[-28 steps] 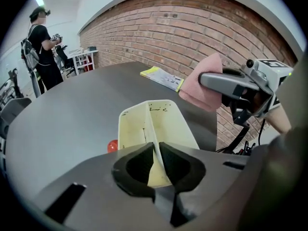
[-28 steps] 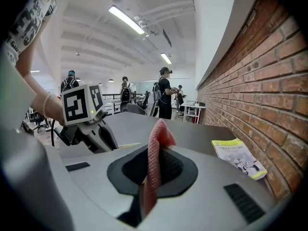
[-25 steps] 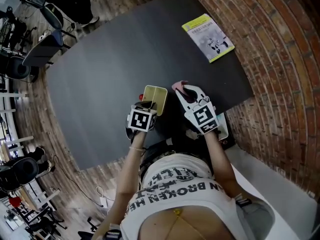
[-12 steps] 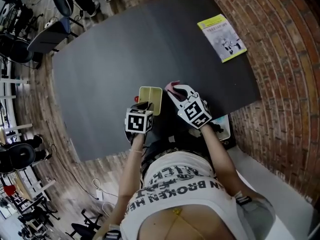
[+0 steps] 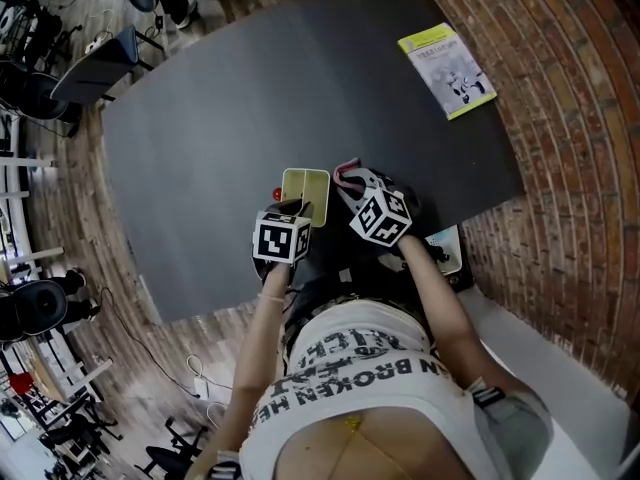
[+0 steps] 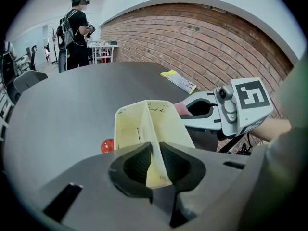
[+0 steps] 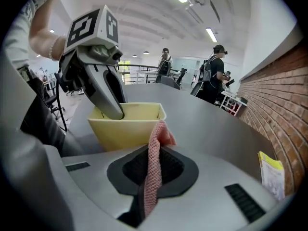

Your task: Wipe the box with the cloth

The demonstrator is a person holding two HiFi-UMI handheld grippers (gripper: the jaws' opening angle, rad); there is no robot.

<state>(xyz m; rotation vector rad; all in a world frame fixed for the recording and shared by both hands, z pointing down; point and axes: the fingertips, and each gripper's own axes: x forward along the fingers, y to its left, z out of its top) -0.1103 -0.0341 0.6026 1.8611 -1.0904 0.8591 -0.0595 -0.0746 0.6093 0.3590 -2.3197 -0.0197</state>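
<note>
Your dark bench (image 5: 230,118) fills most of the head view, with a yellow-edged booklet (image 5: 447,70) lying at its upper right. The yellow box (image 5: 310,193) sits just below centre, near the bench's front edge. Your left tongs (image 6: 154,153) pinch the box's near wall, the jaws having just eased slightly wider. Your right tongs (image 7: 156,150), just right of the box, are closed on the pink cloth (image 7: 161,134). A small red object (image 6: 107,145) lies just left of the box.

The person wears a white T-shirt (image 5: 350,368) printed with two curved rows of large black block capitals, the word "BROKEN" among them. Dark patterned bands (image 5: 485,400) edge its short sleeves. A thin pale bracelet (image 5: 272,296) circles the left wrist.
</note>
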